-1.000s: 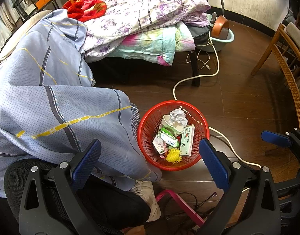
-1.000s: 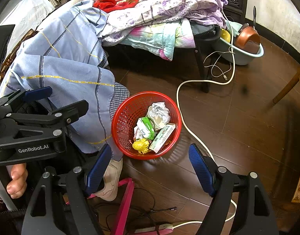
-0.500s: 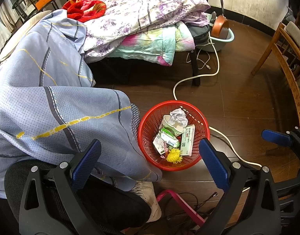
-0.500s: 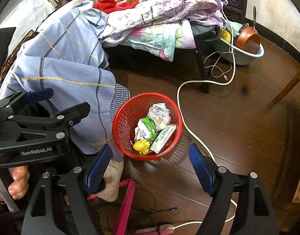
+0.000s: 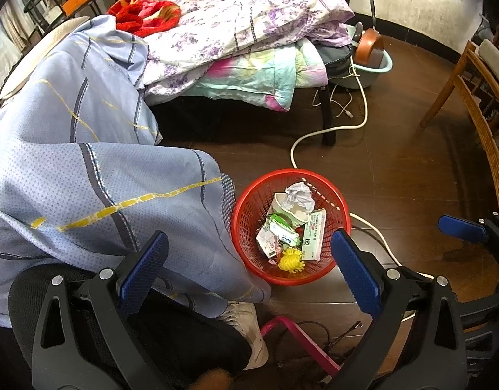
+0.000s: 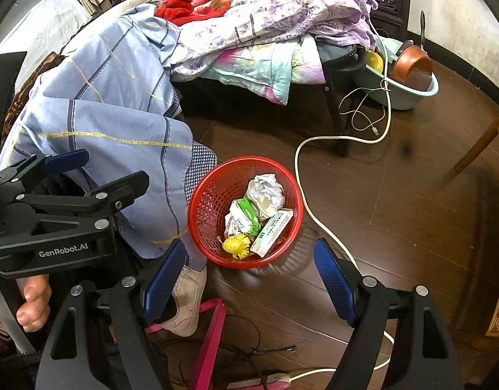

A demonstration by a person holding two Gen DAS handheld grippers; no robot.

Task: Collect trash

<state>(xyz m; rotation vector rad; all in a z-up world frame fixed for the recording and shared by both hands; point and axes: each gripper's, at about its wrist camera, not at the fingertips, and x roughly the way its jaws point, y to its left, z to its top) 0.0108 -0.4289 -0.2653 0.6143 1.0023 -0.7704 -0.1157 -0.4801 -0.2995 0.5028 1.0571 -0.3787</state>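
Nothing has moved: both grippers (left (image 5: 249, 266), right (image 6: 249, 279)) gape wide, empty.

Only clear text I get: "GenRobot.AI" in white on the black body of the left gripper (image 6: 64, 162), seen from right wrist cam. White box (image 6: 271, 233) in the red basket (image 6: 204, 201) has green & red print plus a small square code, too small to read. Same box (image 5: 313, 235) from left cam: still illegible. Green packet (image 6: 246, 214) has print too, can't make it out.
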